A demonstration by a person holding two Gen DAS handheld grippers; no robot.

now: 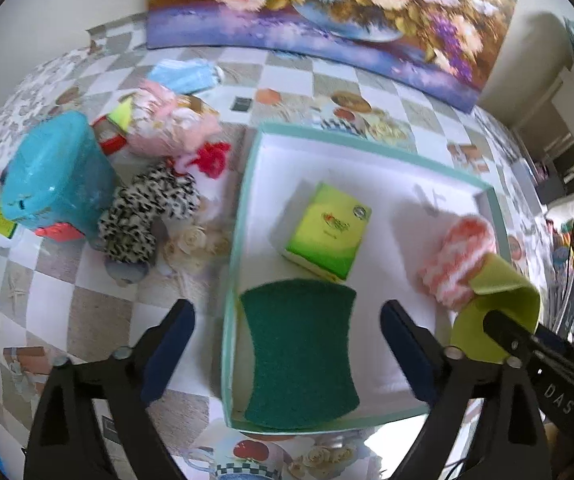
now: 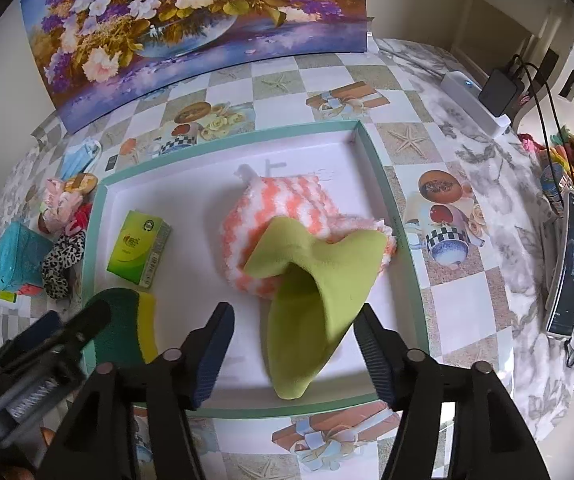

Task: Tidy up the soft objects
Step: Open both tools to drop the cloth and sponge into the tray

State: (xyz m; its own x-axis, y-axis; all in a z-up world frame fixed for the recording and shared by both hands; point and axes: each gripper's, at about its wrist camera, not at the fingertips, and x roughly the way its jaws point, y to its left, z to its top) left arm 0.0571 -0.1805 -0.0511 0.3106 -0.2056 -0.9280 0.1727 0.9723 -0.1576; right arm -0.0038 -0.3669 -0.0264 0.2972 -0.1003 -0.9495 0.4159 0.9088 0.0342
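Both hand-held grippers, left point(image 1: 287, 336) and right point(image 2: 293, 338), gape empty; only right view shows charger point(image 2: 501, 90).

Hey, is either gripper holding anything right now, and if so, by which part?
Nothing is held. The left gripper stands open over the green sponge; the right gripper is open around the lime cloth.

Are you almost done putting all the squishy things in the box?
About halfway. Already in the box: the green sponge, the tissue pack, the orange-and-white fluffy cloth and the lime cloth. Both the left gripper and the right gripper have open jaws, holding nothing. The leopard scrunchie, pink fluffy thing and blue mask wait outside it.
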